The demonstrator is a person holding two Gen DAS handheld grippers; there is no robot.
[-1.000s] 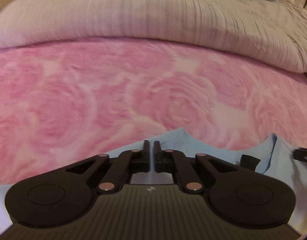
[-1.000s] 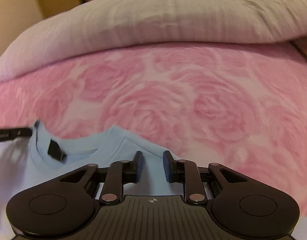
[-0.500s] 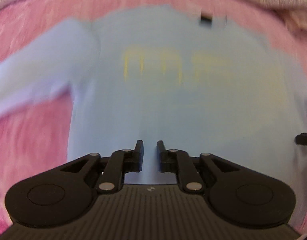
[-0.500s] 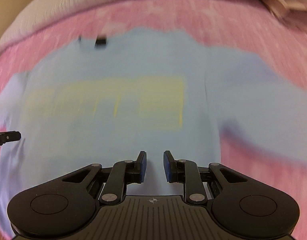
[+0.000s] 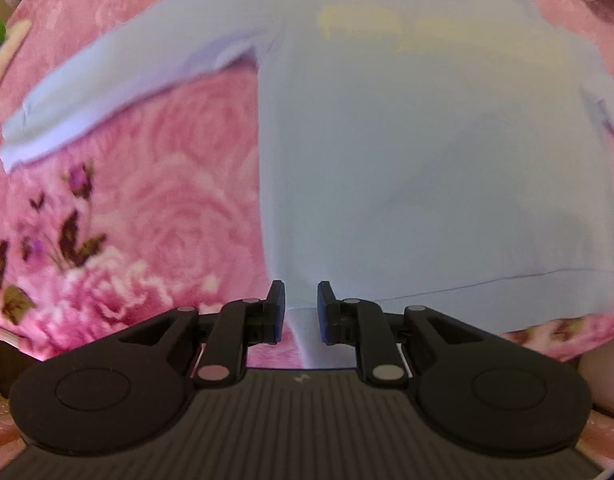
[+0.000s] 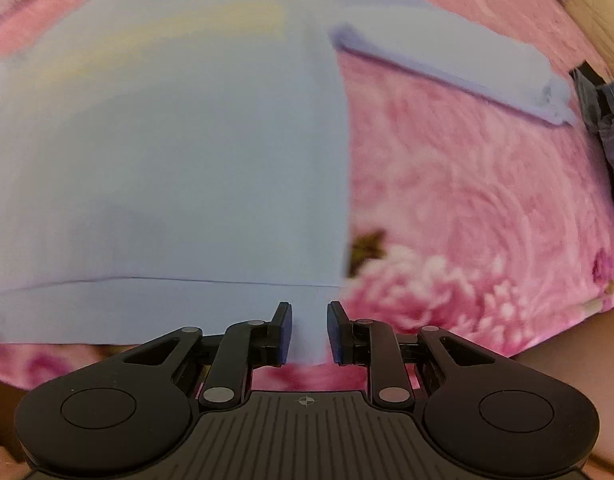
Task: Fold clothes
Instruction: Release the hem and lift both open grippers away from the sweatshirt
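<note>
left gripper (image 5: 299, 307): jaws parted, just been opening, holding nothing, above sweatshirt's lower left hem corner | light blue sweatshirt (image 5: 427, 168): flat on pink rose-print blanket (image 5: 147, 216), sleeves out, yellow print blurred | right gripper (image 6: 309, 332): jaws parted, empty, above lower right hem corner

Both grippers now hover over the hem of the light blue sweatshirt (image 5: 427, 160) — no longer at its collar — and the left gripper (image 5: 300, 308) has just been opening, nothing gripped.
</note>
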